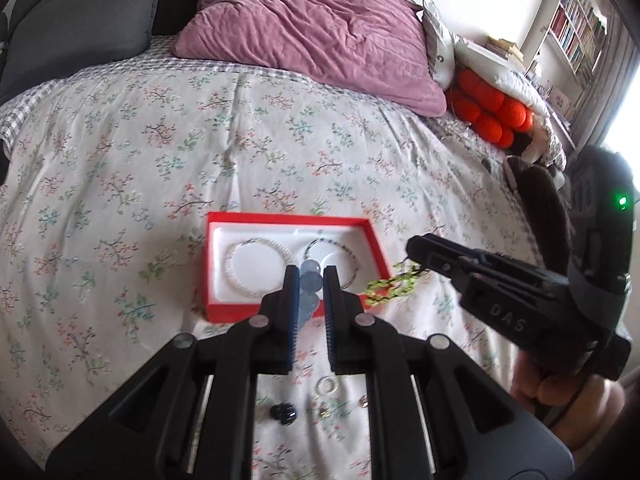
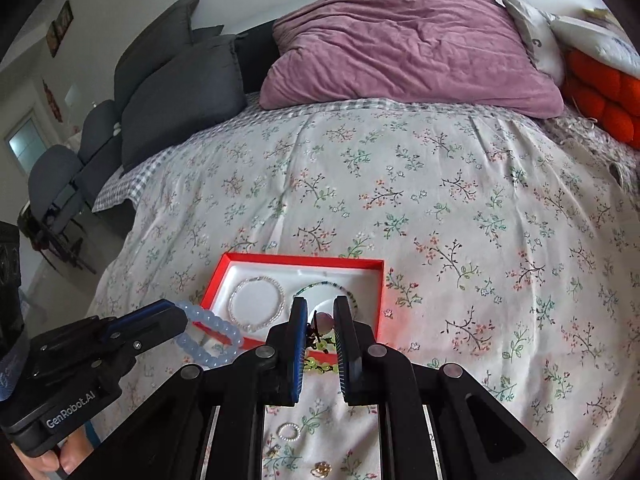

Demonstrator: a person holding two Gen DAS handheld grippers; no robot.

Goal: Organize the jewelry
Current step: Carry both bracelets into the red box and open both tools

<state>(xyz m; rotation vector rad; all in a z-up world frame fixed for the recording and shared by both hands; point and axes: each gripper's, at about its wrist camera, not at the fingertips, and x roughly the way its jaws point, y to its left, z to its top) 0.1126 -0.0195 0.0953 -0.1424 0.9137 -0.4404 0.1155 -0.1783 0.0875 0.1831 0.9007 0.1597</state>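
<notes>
My left gripper (image 1: 311,270) is shut on a pale blue bead bracelet (image 1: 310,286), which hangs just above the near edge of the red jewelry box (image 1: 288,220). From the right wrist view, the blue bracelet (image 2: 212,336) dangles from the left gripper (image 2: 180,314) beside the box (image 2: 304,258). My right gripper (image 2: 320,304) is shut on a green chain bracelet (image 2: 320,346), held by the box's near right corner; the left wrist view shows that bracelet (image 1: 390,284) under the right gripper (image 1: 414,250). A white pearl bracelet (image 2: 256,304) and a dark green beaded bracelet (image 2: 324,286) lie in the box's white insert.
The box sits on a floral bedspread (image 2: 440,200). Nearer me on it lie a small white bead ring (image 1: 327,386), a dark blue bead piece (image 1: 283,412) and small gold earrings (image 2: 322,469). A purple pillow (image 1: 312,28), grey cushions (image 2: 176,100) and an orange cushion (image 1: 492,108) line the far side.
</notes>
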